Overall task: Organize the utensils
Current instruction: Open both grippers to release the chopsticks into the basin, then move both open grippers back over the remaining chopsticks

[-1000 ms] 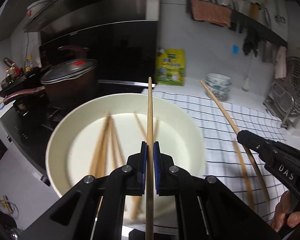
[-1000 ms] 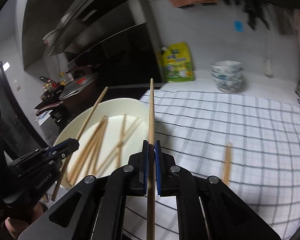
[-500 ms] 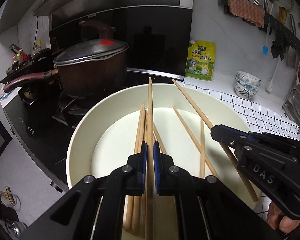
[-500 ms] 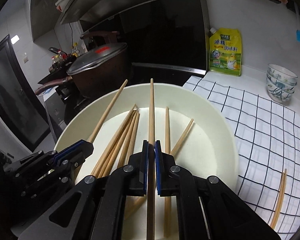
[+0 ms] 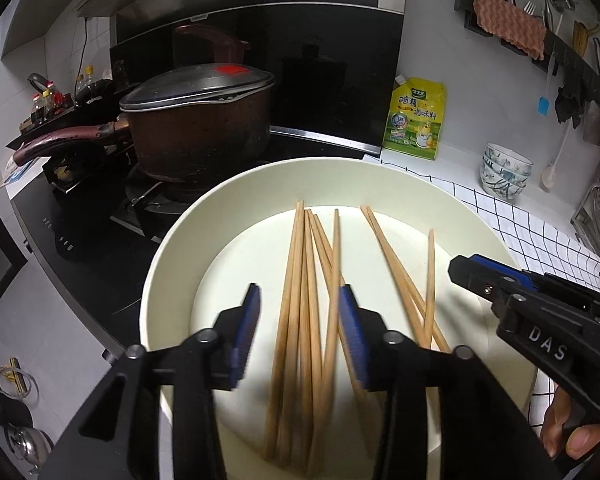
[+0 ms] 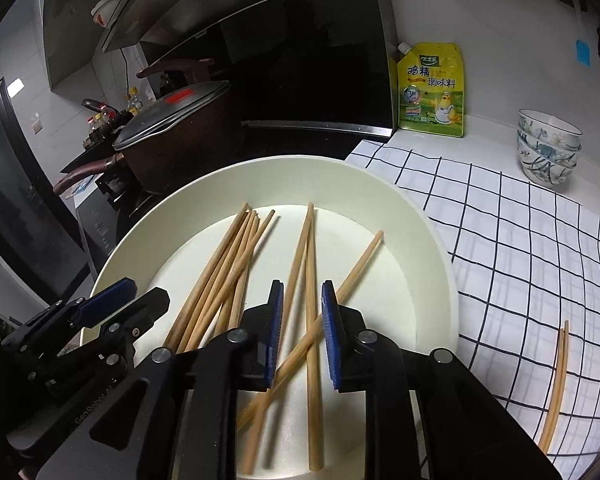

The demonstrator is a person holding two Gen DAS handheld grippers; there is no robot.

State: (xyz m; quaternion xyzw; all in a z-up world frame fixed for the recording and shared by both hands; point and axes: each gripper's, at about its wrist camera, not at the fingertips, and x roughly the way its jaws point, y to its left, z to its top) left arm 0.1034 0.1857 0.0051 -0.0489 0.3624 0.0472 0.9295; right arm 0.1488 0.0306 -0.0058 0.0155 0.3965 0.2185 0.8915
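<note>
Wooden chopsticks (image 5: 300, 300) lie loose in a wide cream bowl (image 5: 172, 264), most of them in a bundle on its left half with their tips fanning toward the far rim, three more crossing on the right half (image 6: 312, 280). The left gripper (image 5: 298, 320) hangs over the bundle with its jaws standing wide; they have just been opening, and the blue pads press on nothing, the sticks lying below the gap. The right gripper (image 6: 302, 332) hangs over the crossing sticks with a narrower gap, its jaws also just opening, and the sticks seen through the gap lie free in the bowl. Two more chopsticks (image 6: 556, 380) lie side by side on the checked cloth (image 6: 520, 248) right of the bowl, well apart from it. Behind the bowl a lidded brown pot (image 5: 196, 128) sits on the black stove, a yellow pouch (image 5: 416, 120) leans on the wall, and stacked small bowls (image 5: 504, 176) stand beyond the cloth.
</note>
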